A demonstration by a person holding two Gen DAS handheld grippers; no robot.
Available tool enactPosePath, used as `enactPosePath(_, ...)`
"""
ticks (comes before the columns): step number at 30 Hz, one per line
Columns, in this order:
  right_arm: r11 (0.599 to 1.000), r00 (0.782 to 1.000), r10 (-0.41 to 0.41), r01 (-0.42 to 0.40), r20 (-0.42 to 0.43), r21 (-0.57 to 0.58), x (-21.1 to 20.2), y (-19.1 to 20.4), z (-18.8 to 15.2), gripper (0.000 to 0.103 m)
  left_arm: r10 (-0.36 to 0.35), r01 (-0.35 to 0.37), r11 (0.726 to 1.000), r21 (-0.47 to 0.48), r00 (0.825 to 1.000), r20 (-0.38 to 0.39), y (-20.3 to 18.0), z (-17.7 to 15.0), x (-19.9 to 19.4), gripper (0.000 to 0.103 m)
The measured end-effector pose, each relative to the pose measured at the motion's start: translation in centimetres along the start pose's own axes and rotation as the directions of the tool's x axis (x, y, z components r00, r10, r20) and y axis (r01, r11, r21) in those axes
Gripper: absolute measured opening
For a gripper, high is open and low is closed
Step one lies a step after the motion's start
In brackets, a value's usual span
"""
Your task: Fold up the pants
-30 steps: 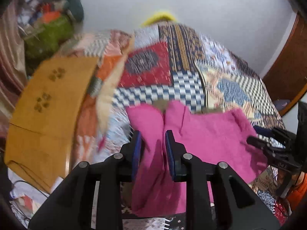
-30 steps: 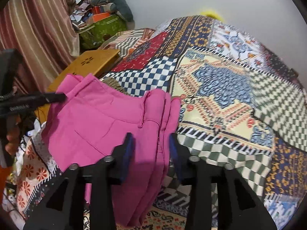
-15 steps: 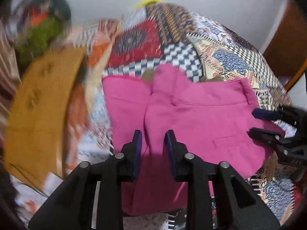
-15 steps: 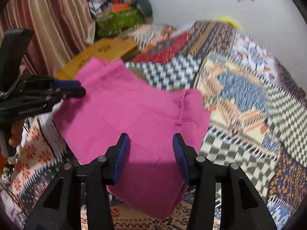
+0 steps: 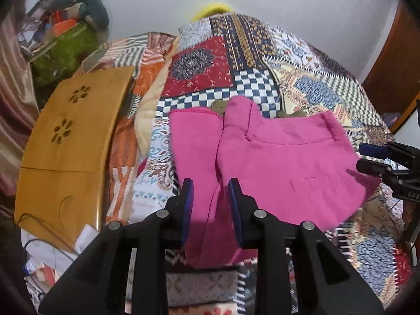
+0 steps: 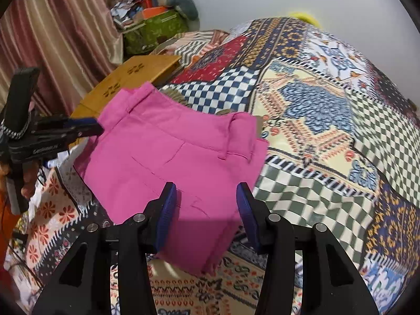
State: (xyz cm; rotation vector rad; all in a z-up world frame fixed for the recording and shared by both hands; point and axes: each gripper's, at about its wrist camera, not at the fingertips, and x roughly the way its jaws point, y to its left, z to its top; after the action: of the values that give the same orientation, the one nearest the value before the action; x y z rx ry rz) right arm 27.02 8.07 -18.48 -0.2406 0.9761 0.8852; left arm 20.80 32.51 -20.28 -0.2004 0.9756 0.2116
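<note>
A patchwork bedspread (image 6: 315,110) covers a bed against a white wall (image 5: 288,8), with a wooden lap tray (image 5: 68,141) and striped curtain (image 6: 57,31) at left. The folded pink pants (image 6: 173,162) lie near the front edge, waistband on the far side, long axis left to right. The left gripper (image 5: 211,199) and right gripper (image 6: 206,207) both hang over the pants, jaws apart.

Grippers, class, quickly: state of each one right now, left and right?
Left gripper: open, jaws apart over the pink pants, holding nothing.
Right gripper: open wide above the pants, holding nothing.
</note>
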Motion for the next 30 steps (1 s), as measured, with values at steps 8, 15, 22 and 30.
enactPosePath(8, 1.0, 0.992, 0.002, 0.0, 0.13, -0.017, -6.7, 1.8, 0.7, 0.044, -0.01, 0.008, 1.0, 0.02, 0.989, 0.145, -3.2, -0.1, -8.8, 0.028)
enactPosePath(15, 0.998, 0.963, 0.003, 0.012, 0.27, -0.057, -13.7, 4.0, 0.6, 0.044, -0.05, 0.03, 0.997, 0.074, 0.957, 0.286, -7.9, -0.8, -17.2, 0.028)
enactPosePath(22, 0.994, 0.901, 0.023, 0.024, 0.433, -0.104, -21.5, 7.2, -0.6, 0.044, -0.068, 0.04, 0.996, 0.077, 0.908, 0.414, -10.6, -3.1, -25.4, 0.028)
enactPosePath(30, 0.991, 0.81, 0.079, -0.002, 0.581, -0.132, -28.2, 9.9, -3.2, 0.044, -0.054, -0.001, 0.995, 0.096, 0.818, 0.572, -13.9, -7.2, -33.3, 0.028)
